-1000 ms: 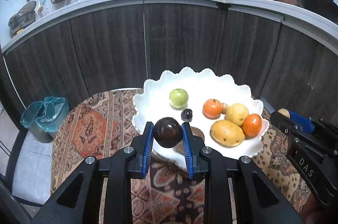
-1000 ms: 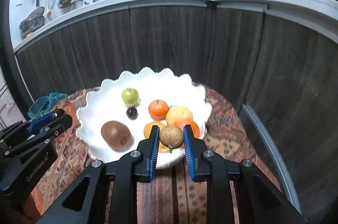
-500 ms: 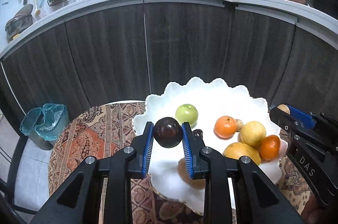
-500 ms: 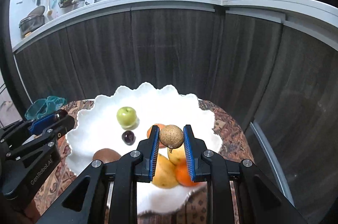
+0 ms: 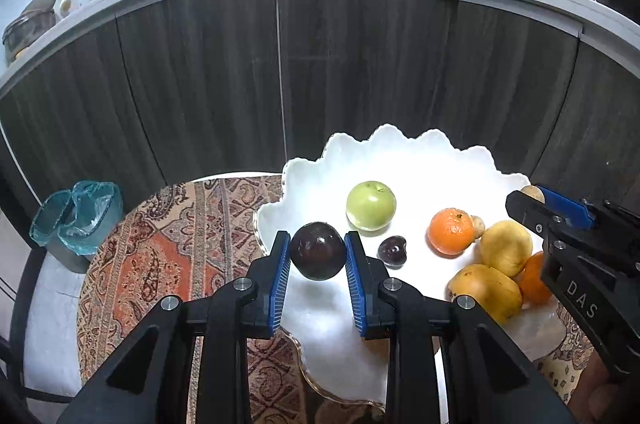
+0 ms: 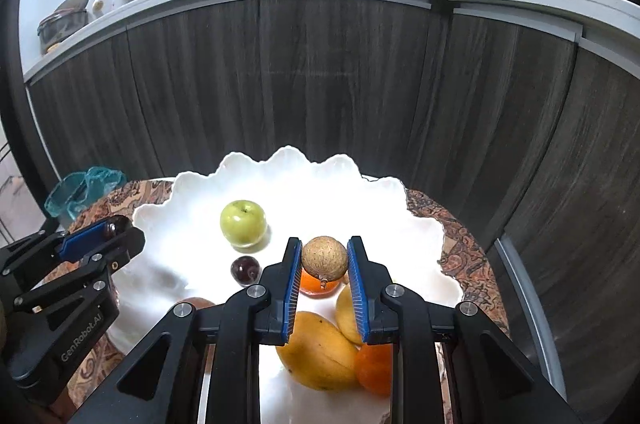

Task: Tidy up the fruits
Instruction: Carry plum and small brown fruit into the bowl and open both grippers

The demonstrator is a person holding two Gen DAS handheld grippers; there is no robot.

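My left gripper [image 5: 318,256] is shut on a dark purple plum [image 5: 317,250], held over the left part of a white scalloped bowl [image 5: 404,151]. My right gripper [image 6: 324,262] is shut on a small round brown fruit [image 6: 324,258], held over the bowl [image 6: 280,163] above its right-hand fruits. In the bowl lie a green apple [image 5: 371,205], a small dark plum [image 5: 393,251], an orange [image 5: 451,232], a yellow fruit [image 5: 506,248] and a mango [image 5: 486,290]. The right wrist view shows the apple [image 6: 243,222], small plum [image 6: 244,268] and mango [image 6: 318,350].
The bowl stands on a round table with a patterned cloth [image 5: 152,256]. Dark cabinet fronts [image 5: 280,71] curve behind it under a white counter. A teal-lined waste bin [image 5: 76,214] stands on the floor at left. A brown fruit [image 6: 195,302] lies under my right gripper's left arm.
Both grippers have moved forward over the bowl with their fruits still held. The bowl's fruits now sit closer and lower in both views.
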